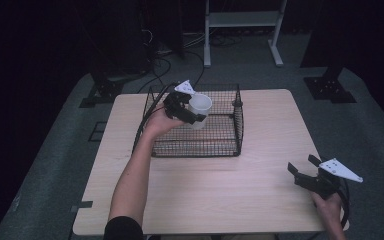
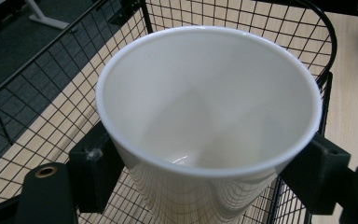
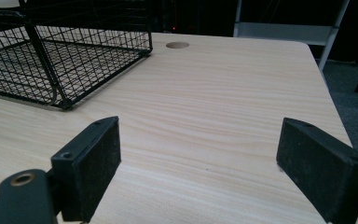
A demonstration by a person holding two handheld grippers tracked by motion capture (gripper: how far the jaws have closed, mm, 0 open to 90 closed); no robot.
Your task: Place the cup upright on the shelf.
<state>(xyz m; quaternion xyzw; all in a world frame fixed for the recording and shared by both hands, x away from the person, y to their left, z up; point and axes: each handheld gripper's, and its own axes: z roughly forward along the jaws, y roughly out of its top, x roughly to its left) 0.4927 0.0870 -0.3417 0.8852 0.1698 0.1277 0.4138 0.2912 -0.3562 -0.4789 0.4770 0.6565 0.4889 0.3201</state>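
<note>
The left gripper [image 1: 189,111] is clamped on a white cup [image 1: 200,107], its two black jaws pressing the cup's sides just below the rim, as the left gripper view shows with the cup [image 2: 209,121] upright, open mouth up and empty. In the high view the cup is held above the floor of a black wire basket [image 1: 237,125], inside its walls toward the left rear corner; whether its base touches the mesh cannot be told. The basket stands on the far half of a pale wooden table [image 1: 205,195]. The right gripper [image 1: 307,172] hovers low over the table's near right corner, well apart from the basket, its jaws spread wide with nothing between them; the right gripper view shows bare wood between its pads [image 3: 91,163]. Judging by this, the cup is grasped and at the basket, and what is left is either to set it down and let go or to lift it clear.
</note>
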